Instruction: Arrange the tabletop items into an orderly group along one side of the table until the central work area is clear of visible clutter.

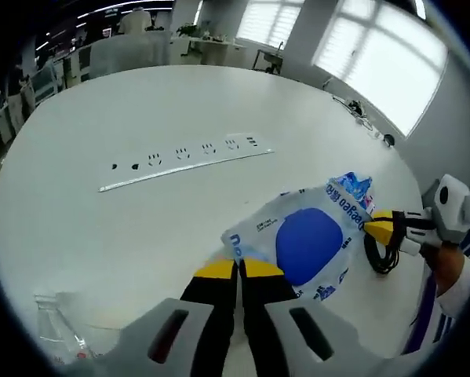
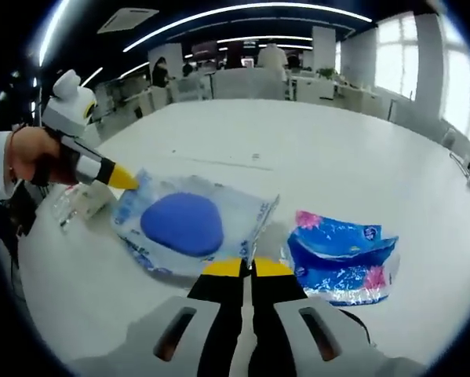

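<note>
A clear plastic bag with blue print and a blue rounded item inside lies on the white table. My left gripper is shut on the bag's near edge. My right gripper comes in from the right with its yellow tips closed on the bag's opposite edge. In the right gripper view the same bag stretches between my right gripper, shut on its near edge, and my left gripper at its far left corner. A blue and pink tissue pack lies just right of the bag.
A strip of sockets is set flush in the table's middle. A black cable loop lies under the right gripper. A clear plastic item sits at the near left, also beyond the bag. Chairs and desks stand beyond the table's far edge.
</note>
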